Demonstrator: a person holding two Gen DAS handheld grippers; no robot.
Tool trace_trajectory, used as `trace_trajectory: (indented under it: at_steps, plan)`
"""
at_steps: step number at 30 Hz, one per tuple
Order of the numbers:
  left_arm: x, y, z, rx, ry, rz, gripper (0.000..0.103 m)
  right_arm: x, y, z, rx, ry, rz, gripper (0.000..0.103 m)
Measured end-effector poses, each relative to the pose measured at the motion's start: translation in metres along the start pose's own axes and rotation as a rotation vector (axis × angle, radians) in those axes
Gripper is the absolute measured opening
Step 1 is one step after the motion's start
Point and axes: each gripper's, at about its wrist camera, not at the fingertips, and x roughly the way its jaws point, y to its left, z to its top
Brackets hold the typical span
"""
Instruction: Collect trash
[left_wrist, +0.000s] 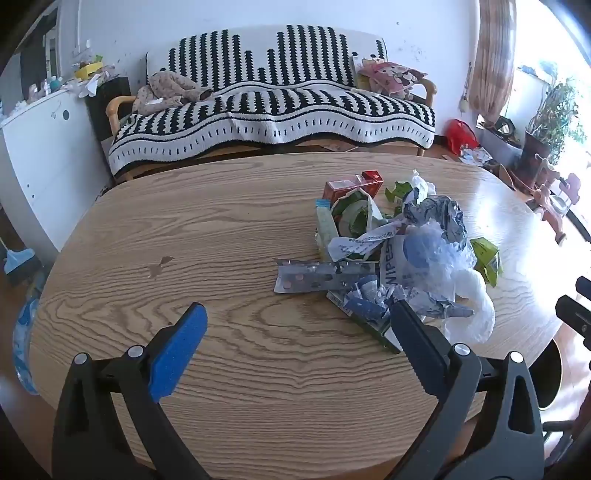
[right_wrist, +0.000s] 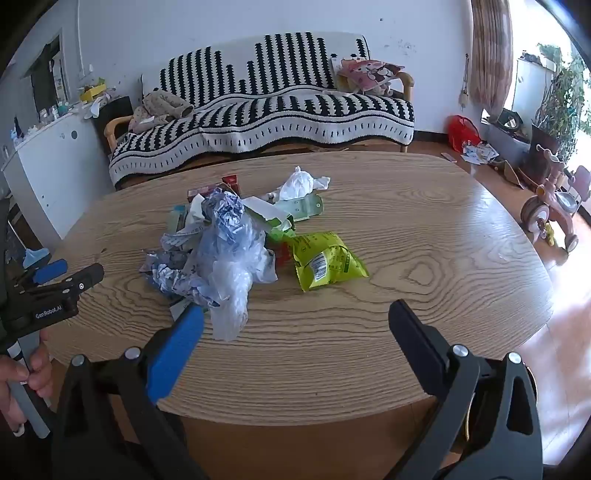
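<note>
A heap of trash (left_wrist: 402, 254) lies on the oval wooden table (left_wrist: 221, 236): crumpled clear plastic (right_wrist: 236, 258), printed wrappers, a silver pill blister strip (left_wrist: 317, 277), a red carton (left_wrist: 351, 184), a white tissue (right_wrist: 299, 184) and a green snack bag (right_wrist: 325, 258). My left gripper (left_wrist: 299, 314) hovers open over bare wood, its right finger near the heap's front edge. My right gripper (right_wrist: 295, 314) is open too, with its blue-padded left finger (right_wrist: 177, 350) beside the plastic. The left gripper (right_wrist: 70, 273) also shows at the right wrist view's left edge, held by a hand (right_wrist: 22, 376).
Behind the table stands a sofa (left_wrist: 273, 107) under a black-and-white striped throw. A white cabinet (left_wrist: 40, 162) is at the left. On the right floor are a red bag (right_wrist: 461, 133), scattered papers, potted plants (left_wrist: 554, 118) and a child's tricycle (right_wrist: 550, 206).
</note>
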Motion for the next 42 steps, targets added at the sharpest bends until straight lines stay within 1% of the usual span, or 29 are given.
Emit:
trace_trajectory:
  at_steps: [42]
  plan:
    - [-0.0004, -0.0067, -0.0008, 0.013, -0.003, 0.000, 0.097, -0.0058, 0.0010, 0.0013, -0.007, -0.009, 0.007, 0.097]
